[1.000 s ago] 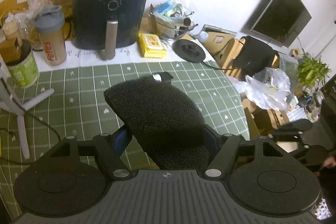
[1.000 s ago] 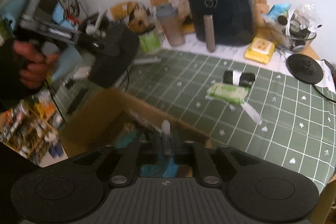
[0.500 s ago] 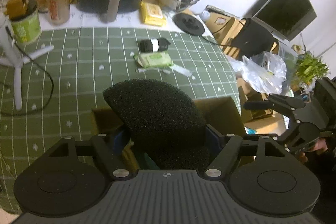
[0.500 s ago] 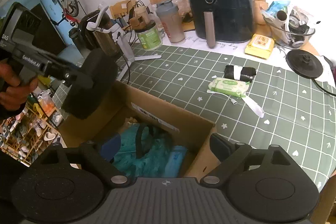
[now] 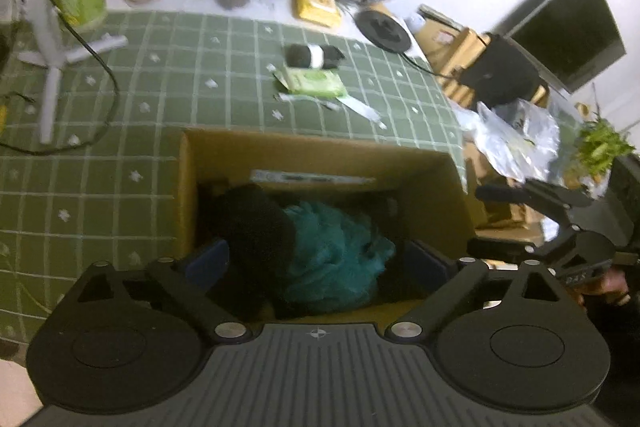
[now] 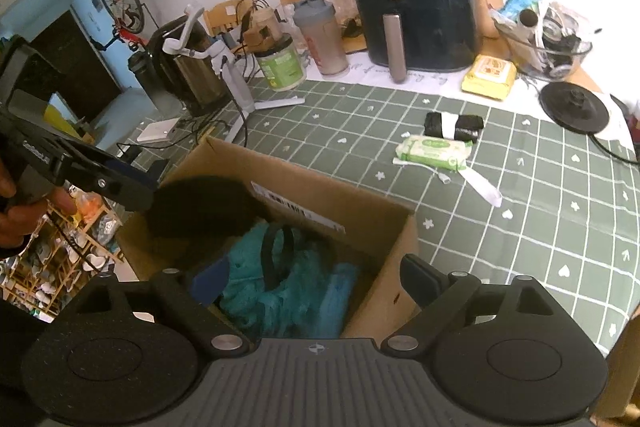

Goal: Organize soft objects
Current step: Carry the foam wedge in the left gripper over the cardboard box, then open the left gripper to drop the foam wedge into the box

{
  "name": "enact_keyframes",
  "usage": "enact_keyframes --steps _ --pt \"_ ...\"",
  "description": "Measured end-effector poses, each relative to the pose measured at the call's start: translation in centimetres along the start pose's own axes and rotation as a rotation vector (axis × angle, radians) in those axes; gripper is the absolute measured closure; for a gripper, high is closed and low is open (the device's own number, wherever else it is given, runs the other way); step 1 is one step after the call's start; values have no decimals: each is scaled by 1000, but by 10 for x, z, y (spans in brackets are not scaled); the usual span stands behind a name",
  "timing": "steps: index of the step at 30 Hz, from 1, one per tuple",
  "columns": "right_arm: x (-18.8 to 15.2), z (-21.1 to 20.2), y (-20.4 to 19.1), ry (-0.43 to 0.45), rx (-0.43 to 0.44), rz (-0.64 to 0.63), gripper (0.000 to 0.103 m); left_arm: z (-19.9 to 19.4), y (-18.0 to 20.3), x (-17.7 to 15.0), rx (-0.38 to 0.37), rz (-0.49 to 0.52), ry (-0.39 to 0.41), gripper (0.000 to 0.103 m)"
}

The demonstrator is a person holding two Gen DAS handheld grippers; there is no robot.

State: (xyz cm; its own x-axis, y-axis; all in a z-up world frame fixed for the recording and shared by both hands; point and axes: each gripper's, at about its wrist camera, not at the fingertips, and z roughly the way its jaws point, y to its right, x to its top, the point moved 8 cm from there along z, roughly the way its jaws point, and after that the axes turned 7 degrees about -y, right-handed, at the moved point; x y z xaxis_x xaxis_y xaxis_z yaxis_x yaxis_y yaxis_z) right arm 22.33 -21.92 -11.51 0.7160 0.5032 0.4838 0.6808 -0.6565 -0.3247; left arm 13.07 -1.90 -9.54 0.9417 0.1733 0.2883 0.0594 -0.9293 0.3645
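An open cardboard box (image 5: 320, 151) (image 6: 372, 211) stands at the near edge of the green checked table. Inside lie a teal fluffy cloth (image 5: 336, 255) (image 6: 280, 287) and a black foam sponge (image 5: 252, 223) (image 6: 200, 207) at the box's left side. My left gripper (image 5: 316, 263) is open above the box, jaws wide, the sponge lying loose below them. My right gripper (image 6: 308, 275) is open and empty over the box's near side. A green wet-wipes pack (image 5: 316, 83) (image 6: 434, 149) and a black rolled cloth with a white band (image 5: 314, 55) (image 6: 454, 125) lie on the table beyond the box.
At the table's back stand a black air fryer (image 6: 416, 11), a shaker bottle (image 6: 322, 35), a green-labelled jar (image 6: 280, 63), a yellow pack (image 6: 488, 77), a black round lid (image 6: 574, 107) and a white tripod stand (image 5: 48, 39) with a cable.
My left gripper moved over the box, opened and let the black sponge drop into it. My right gripper, shut a second ago, opened and stays over the box.
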Motion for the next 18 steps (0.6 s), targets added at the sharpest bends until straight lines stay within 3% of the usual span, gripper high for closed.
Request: enact_keyframes --steps 5,9,16,18 --pt "-10 3 0 -6 1 28 10 -14 -8 4 103 21 103 6" --pt "-17 10 -2 -10 22 55 10 -5 -20 1 158 18 108 6" --pt "-19 17 -5 2 48 78 4 23 -32 -24 76 -42 21 6" --pt "-18 17 -3 4 58 89 5 23 -30 -29 89 -45 27 6"
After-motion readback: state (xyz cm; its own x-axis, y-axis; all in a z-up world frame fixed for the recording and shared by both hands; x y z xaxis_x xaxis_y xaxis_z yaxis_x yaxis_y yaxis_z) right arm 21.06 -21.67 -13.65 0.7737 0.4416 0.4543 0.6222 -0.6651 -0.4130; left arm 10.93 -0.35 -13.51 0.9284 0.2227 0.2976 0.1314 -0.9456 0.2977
